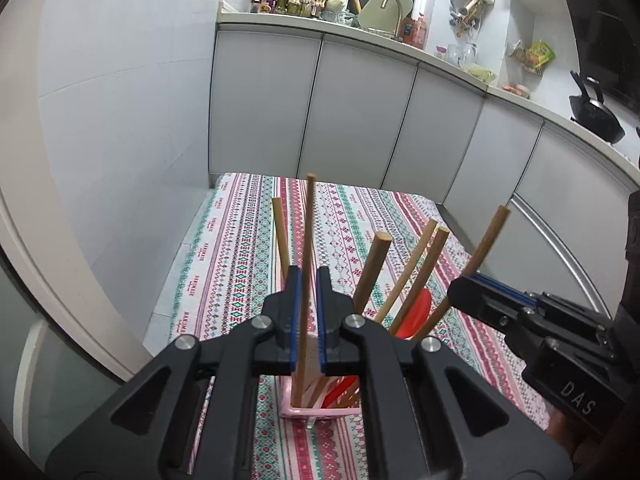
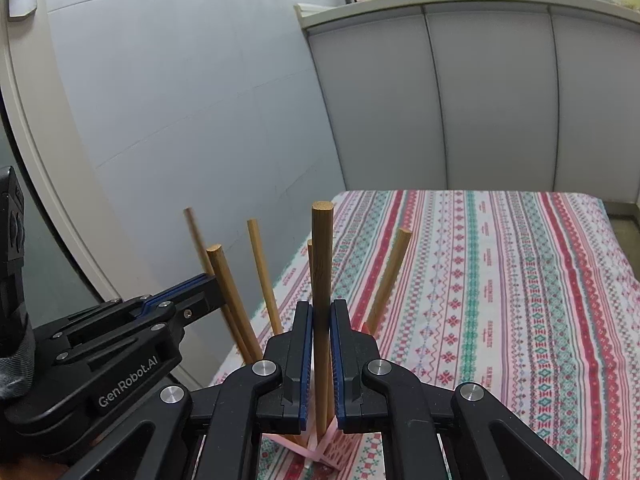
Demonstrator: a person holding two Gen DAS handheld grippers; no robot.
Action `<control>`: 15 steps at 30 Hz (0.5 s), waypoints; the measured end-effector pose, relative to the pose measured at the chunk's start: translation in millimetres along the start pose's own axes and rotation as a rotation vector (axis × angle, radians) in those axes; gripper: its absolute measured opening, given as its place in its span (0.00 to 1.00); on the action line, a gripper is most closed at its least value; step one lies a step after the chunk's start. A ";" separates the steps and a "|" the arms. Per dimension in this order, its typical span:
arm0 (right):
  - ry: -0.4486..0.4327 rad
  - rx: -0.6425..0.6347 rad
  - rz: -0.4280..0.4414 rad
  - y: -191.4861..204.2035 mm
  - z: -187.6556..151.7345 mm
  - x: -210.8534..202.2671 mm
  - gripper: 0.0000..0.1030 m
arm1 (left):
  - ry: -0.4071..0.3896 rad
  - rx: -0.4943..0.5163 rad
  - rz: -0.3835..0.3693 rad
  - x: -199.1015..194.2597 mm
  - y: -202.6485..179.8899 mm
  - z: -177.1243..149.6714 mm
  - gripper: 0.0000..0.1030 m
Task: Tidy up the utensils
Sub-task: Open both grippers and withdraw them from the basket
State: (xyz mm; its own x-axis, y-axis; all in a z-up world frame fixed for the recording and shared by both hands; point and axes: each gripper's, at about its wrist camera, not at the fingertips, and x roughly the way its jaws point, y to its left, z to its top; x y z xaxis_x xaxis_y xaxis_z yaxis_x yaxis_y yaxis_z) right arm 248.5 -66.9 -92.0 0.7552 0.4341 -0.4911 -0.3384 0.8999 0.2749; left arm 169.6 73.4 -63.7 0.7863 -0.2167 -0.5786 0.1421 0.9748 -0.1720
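Note:
A pink slotted utensil holder [image 1: 320, 410] stands on the patterned tablecloth [image 1: 240, 260] and holds several wooden sticks and a red spoon [image 1: 418, 312]. My left gripper [image 1: 308, 280] straddles a thin upright wooden stick [image 1: 309, 220] that rests in the holder. Its blue pads stand a narrow gap apart and do not press on the stick. My right gripper [image 2: 321, 308] is shut on a thicker wooden handle [image 2: 322, 240], whose lower end is down in the holder [image 2: 332, 452]. Each gripper shows in the other's view: the right gripper [image 1: 460, 292] and the left gripper [image 2: 210, 284].
The table's left edge runs along a white tiled wall [image 1: 120, 120]. Grey cabinet doors [image 1: 360, 112] stand behind the far edge, under a counter with a faucet [image 1: 394, 4], jars and plants. A black wok [image 1: 596, 116] sits at far right. Bare tablecloth [image 2: 500, 280] stretches right of the holder.

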 end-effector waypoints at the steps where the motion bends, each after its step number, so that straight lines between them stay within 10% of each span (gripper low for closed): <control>1: 0.002 0.007 0.007 -1.2 0.2 -0.5 0.12 | 0.000 -0.003 -0.004 -0.1 0.3 -0.6 0.15; 15: 0.001 0.068 -0.017 -24.1 7.3 -28.3 0.33 | 0.011 -0.076 0.005 -17.1 8.9 2.3 0.48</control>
State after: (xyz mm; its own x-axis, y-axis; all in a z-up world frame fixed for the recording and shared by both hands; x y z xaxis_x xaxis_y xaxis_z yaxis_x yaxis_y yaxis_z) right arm 239.4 -101.2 -78.7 0.7599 0.4186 -0.4973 -0.2863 0.9024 0.3220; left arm 158.8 85.9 -53.6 0.7801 -0.2130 -0.5882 0.0919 0.9691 -0.2291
